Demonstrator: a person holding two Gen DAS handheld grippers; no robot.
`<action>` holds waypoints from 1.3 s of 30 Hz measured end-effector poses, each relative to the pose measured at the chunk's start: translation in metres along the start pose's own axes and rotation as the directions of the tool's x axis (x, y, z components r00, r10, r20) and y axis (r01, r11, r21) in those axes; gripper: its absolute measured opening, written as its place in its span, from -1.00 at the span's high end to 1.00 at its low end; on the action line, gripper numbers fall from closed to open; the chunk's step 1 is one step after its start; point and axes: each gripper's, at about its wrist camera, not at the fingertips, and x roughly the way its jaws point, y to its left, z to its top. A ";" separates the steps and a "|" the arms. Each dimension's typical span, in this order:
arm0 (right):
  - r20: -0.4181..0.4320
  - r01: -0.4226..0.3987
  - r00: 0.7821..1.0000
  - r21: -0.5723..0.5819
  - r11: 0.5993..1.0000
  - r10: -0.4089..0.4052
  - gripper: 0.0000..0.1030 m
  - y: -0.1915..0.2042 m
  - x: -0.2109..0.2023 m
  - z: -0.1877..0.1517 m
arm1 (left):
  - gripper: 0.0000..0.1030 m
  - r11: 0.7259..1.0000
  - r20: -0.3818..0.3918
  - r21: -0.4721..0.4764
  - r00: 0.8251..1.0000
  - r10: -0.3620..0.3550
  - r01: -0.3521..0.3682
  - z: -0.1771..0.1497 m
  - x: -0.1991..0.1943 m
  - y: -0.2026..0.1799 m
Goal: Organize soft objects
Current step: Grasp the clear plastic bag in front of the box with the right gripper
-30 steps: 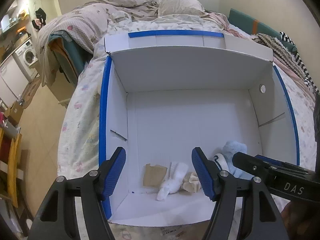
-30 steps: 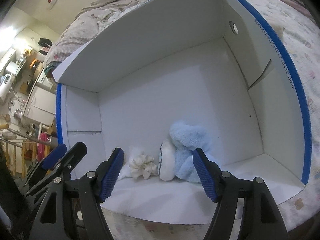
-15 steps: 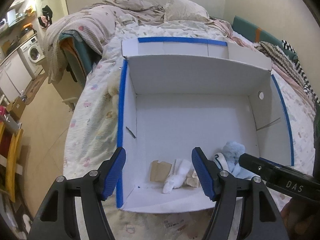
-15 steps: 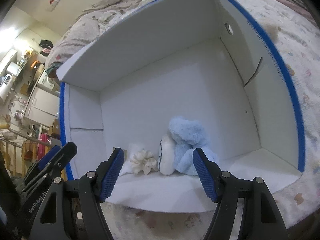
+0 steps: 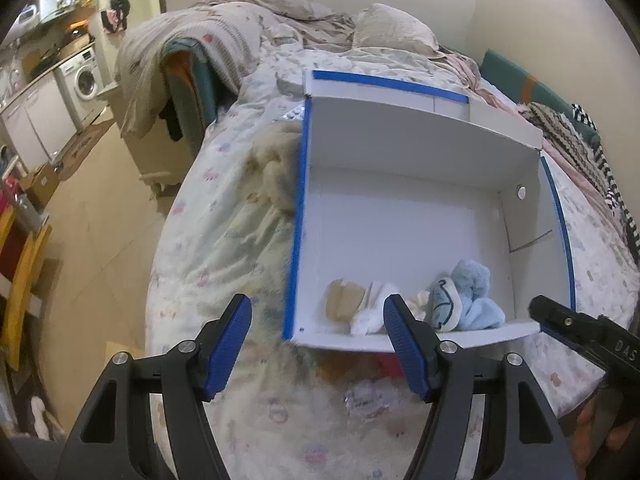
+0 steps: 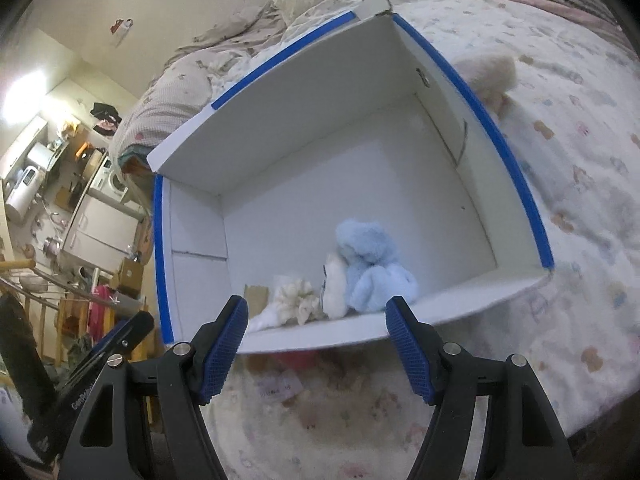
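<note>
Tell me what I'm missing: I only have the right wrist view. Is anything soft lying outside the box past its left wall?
Observer: Yes. A tan fluffy item lies on the bedding, right against the outside of the box's blue-taped left wall.
Operator: Is the left tool holding anything?
Observer: No. The left tool is open and empty, hovering by the box's near-left corner.
</note>
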 end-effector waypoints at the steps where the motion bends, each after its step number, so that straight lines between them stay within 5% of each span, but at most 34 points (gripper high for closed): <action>1: 0.008 0.001 1.000 -0.005 1.000 0.000 -0.47 -0.001 -0.003 -0.003 | -0.27 1.000 -0.002 0.000 1.000 0.004 -0.004 -0.003 -0.001 0.003; 17: -0.105 0.064 0.992 -0.040 0.997 -0.068 -0.48 -0.012 0.014 -0.036 | -0.27 0.985 -0.142 -0.148 0.988 0.064 -0.085 -0.034 0.027 0.073; 21: -0.166 0.002 0.986 -0.048 0.999 -0.010 -0.48 -0.002 0.030 -0.040 | -0.27 0.975 -0.189 -0.203 0.981 0.049 -0.088 -0.037 0.033 0.081; 24: -0.270 -0.065 0.962 -0.087 0.994 0.039 -0.47 0.016 0.055 -0.051 | -0.27 0.972 -0.198 -0.223 0.980 0.032 -0.077 -0.036 0.033 0.082; 27: -0.340 -0.067 0.940 -0.144 0.987 0.014 -0.12 0.035 0.082 -0.063 | -0.27 0.973 -0.189 -0.221 0.982 0.026 -0.069 -0.034 0.032 0.080; 30: -0.404 -0.056 0.914 -0.175 0.983 -0.020 -0.12 0.051 0.112 -0.072 | -0.28 0.974 -0.183 -0.218 0.983 0.027 -0.067 -0.034 0.031 0.080; 39: -0.387 0.076 0.896 -0.347 0.935 -0.216 -0.13 0.081 0.154 -0.089 | -0.28 0.977 -0.208 -0.208 0.978 0.006 -0.050 -0.032 0.037 0.073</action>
